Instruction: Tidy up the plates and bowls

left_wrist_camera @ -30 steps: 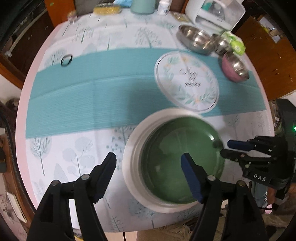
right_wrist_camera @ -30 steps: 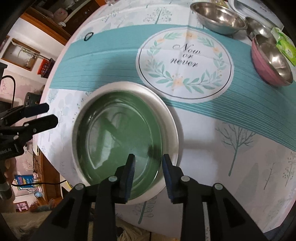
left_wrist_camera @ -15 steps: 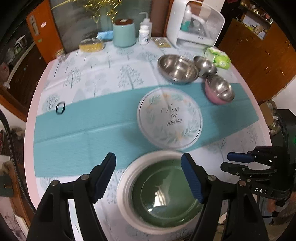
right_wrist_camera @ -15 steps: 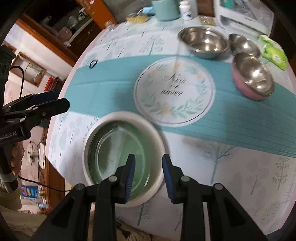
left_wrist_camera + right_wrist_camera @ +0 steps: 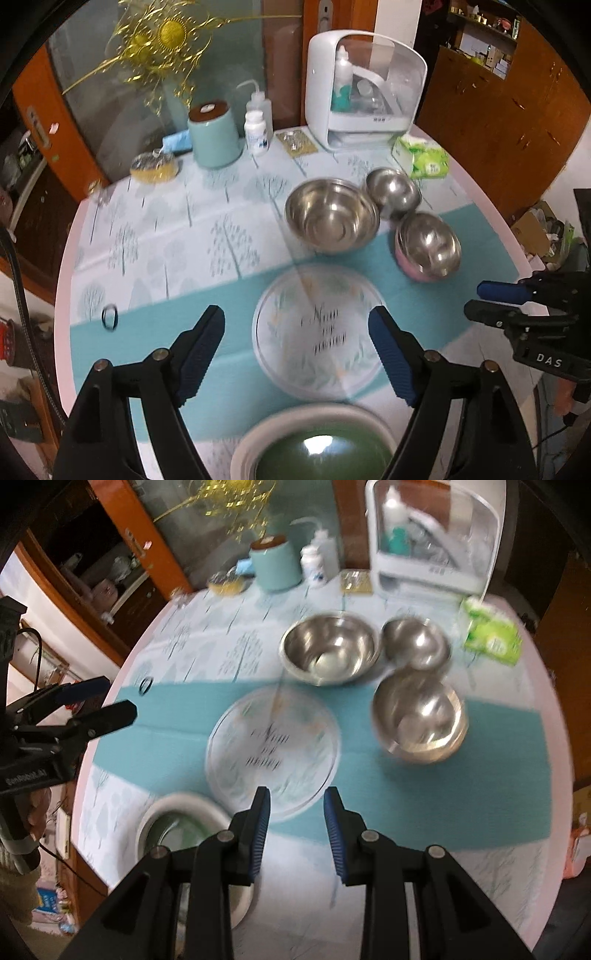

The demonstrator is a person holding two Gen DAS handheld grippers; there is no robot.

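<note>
A green plate with a white rim (image 5: 317, 446) lies at the table's near edge; it also shows in the right wrist view (image 5: 177, 827). A large steel bowl (image 5: 332, 216), a small steel bowl (image 5: 393, 190) and a pink-sided steel bowl (image 5: 428, 243) stand at the back right; the right wrist view shows them too, large (image 5: 330, 651), small (image 5: 415, 642), pink-sided (image 5: 419, 718). My left gripper (image 5: 297, 354) is open and empty, raised above the plate. My right gripper (image 5: 297, 830) is open and empty, raised beside the plate.
A round printed mat (image 5: 317, 328) lies mid-table on the teal runner (image 5: 166, 332). At the back stand a teal canister (image 5: 214, 134), white bottles (image 5: 256, 129), a white appliance (image 5: 364, 88) and a green tissue pack (image 5: 423, 157). A black ring (image 5: 109, 317) lies at the left.
Both grippers have lifted and tilted up away from the green plate, so the far side of the table has come into view. The right jaws have opened wider.
</note>
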